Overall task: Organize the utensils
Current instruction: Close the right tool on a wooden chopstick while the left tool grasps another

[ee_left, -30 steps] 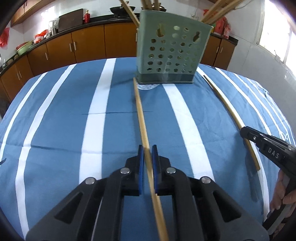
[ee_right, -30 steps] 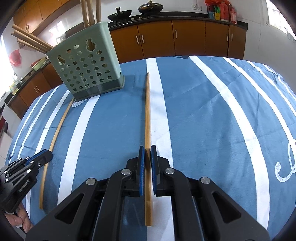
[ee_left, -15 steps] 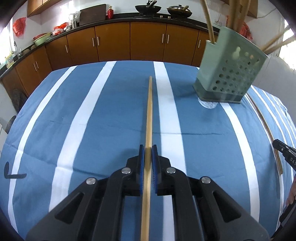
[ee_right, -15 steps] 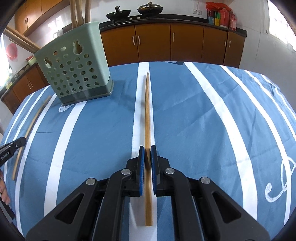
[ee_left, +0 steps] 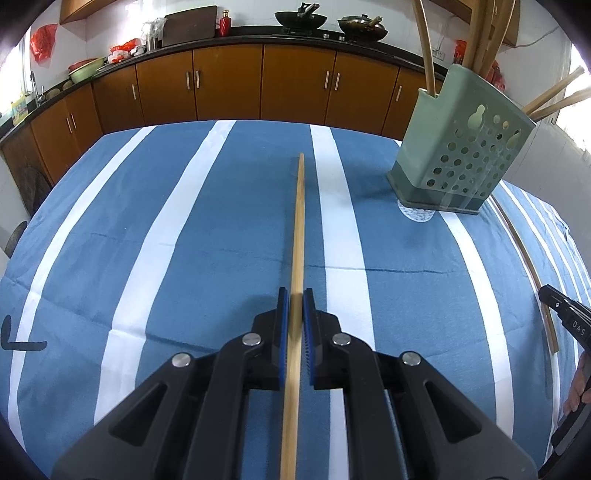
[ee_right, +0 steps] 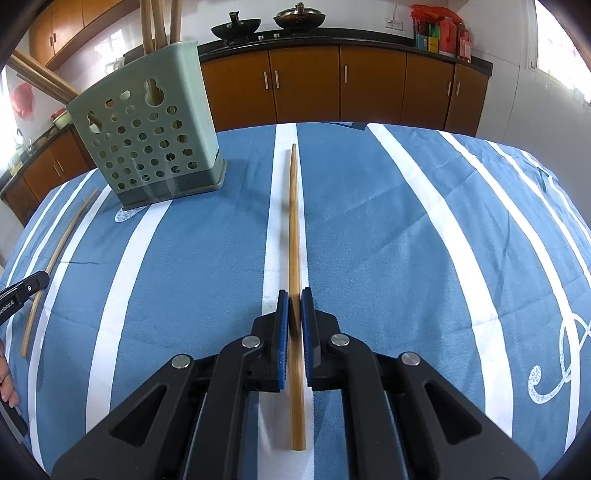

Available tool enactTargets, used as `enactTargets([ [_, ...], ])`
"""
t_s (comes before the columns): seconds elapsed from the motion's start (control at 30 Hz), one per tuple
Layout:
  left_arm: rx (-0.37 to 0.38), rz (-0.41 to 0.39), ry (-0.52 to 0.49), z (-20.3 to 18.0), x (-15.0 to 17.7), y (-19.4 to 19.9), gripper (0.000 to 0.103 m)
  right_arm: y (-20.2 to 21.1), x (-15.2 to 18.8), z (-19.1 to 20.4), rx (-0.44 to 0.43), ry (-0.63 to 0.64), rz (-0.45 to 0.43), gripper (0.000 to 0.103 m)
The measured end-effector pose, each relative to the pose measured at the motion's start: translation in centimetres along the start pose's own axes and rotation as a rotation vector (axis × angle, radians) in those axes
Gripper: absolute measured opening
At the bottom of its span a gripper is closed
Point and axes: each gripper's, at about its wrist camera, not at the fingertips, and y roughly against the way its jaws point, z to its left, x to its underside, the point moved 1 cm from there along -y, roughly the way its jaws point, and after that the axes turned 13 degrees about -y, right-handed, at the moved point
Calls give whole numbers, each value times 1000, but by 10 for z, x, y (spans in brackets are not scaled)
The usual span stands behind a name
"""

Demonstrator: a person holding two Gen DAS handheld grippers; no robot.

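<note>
My left gripper is shut on a long wooden chopstick that runs straight ahead over the blue striped cloth. The perforated green utensil holder, with several sticks in it, stands to the far right of that chopstick's tip. My right gripper is shut on a second chopstick, whose tip points past the right side of the holder. Each view shows the other gripper's tip at its edge, beside the other chopstick. Whether the sticks touch the cloth I cannot tell.
Brown cabinets with a dark counter holding woks run behind the table. A hand shows at the right edge of the left wrist view. The cloth's far edge drops off just behind the holder.
The left gripper has swung with its chopstick, so the holder went from dead ahead to the right of its view. In the right wrist view the left gripper slid toward the edge; the right gripper barely shifted.
</note>
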Motion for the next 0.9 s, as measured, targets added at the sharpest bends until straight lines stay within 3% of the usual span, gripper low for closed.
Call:
enactTargets([
  [0.9, 13, -3, 13, 1, 1, 0, 10, 0, 0, 0, -2, -3, 1, 8],
])
